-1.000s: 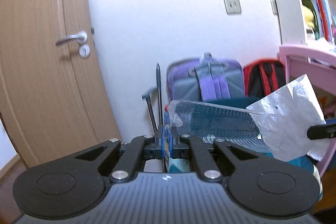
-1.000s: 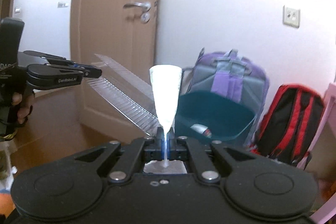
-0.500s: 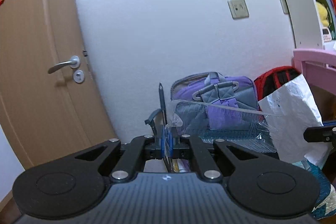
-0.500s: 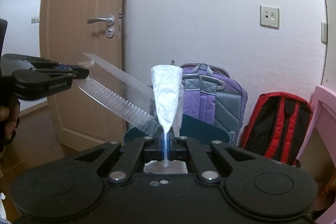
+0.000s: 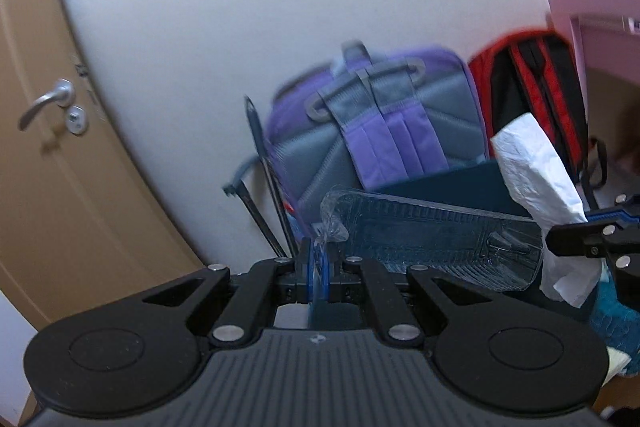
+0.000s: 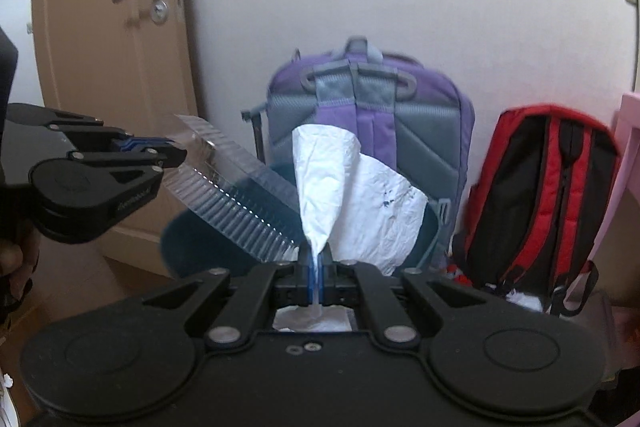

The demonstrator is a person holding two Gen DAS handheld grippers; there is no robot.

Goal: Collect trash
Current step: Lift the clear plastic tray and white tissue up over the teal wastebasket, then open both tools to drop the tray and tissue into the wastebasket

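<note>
My left gripper (image 5: 319, 259) is shut on the edge of a clear ribbed plastic tray (image 5: 432, 239), which sticks out to the right in the left wrist view. The same tray (image 6: 236, 199) and left gripper (image 6: 176, 153) show at the left of the right wrist view. My right gripper (image 6: 319, 263) is shut on a crumpled white paper (image 6: 340, 187) that stands up from its jaws; the paper (image 5: 540, 183) and right gripper (image 5: 560, 241) also appear at the right of the left wrist view. Both items hang over a dark teal bin (image 6: 208, 247).
A purple and grey backpack (image 6: 372, 115) and a red and black backpack (image 6: 540, 187) lean against the white wall behind the bin. A wooden door (image 6: 108, 67) stands at the left, pink furniture (image 5: 600, 11) at the right. Thin dark poles (image 5: 264, 187) lean beside the purple bag.
Both grippers have moved toward the wall with their loads; the backpacks and the teal bin look larger and closer, and the door has slid left.
</note>
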